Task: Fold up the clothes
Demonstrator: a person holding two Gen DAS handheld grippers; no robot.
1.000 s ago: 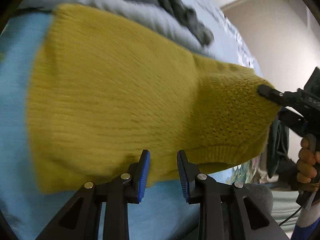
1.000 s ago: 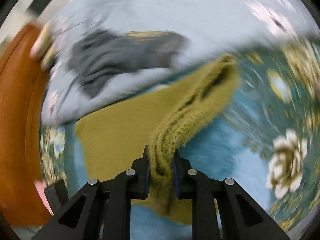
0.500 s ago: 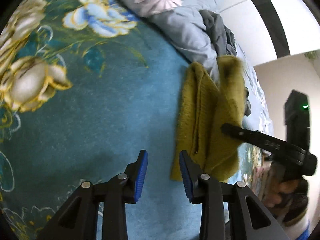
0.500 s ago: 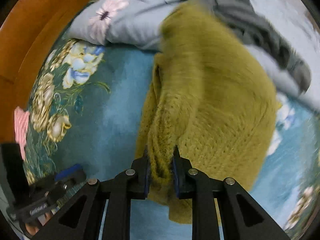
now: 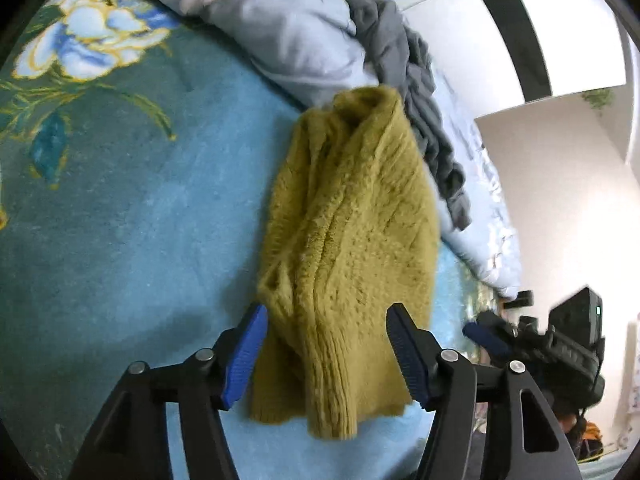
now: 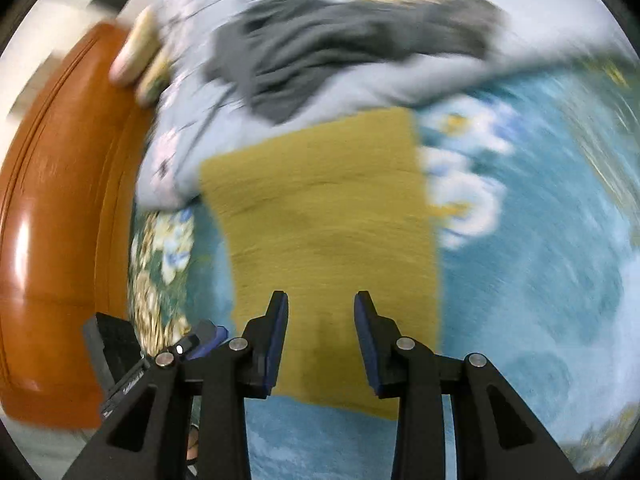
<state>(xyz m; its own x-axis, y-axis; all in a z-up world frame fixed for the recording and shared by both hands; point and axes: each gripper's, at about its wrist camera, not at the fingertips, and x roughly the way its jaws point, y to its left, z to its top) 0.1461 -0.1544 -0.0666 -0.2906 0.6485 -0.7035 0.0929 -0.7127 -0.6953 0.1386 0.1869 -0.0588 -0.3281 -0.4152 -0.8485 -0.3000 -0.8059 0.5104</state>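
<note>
- The mustard-yellow sweater lies in a long folded bundle on the blue flowered bedspread, its far end up against a pale rumpled quilt.
- A grey garment is draped in a heap over that quilt, just beyond the sweater.
- The left gripper hangs over the near end of the sweater. Its jaws are opening — the blue pads stand wide on either side of the knit. The left pad looks close against the edge of the fold, the right one stands apart, and nothing is pinched.
- The right gripper hovers above the same sweater from the other side, where it looks flat and rectangular. Its jaws are opening too, with a plain gap between the pads and the cloth only lying underneath, not held.
- The view from the right gripper is badly smeared, so finer detail of the knit cannot be made out there.
- In that view a brown wooden bed frame curves along the left — the quilt and the grey garment lie past the sweater's far edge.
- Each gripper shows at the edge of the other's view, low and to the side.
</note>
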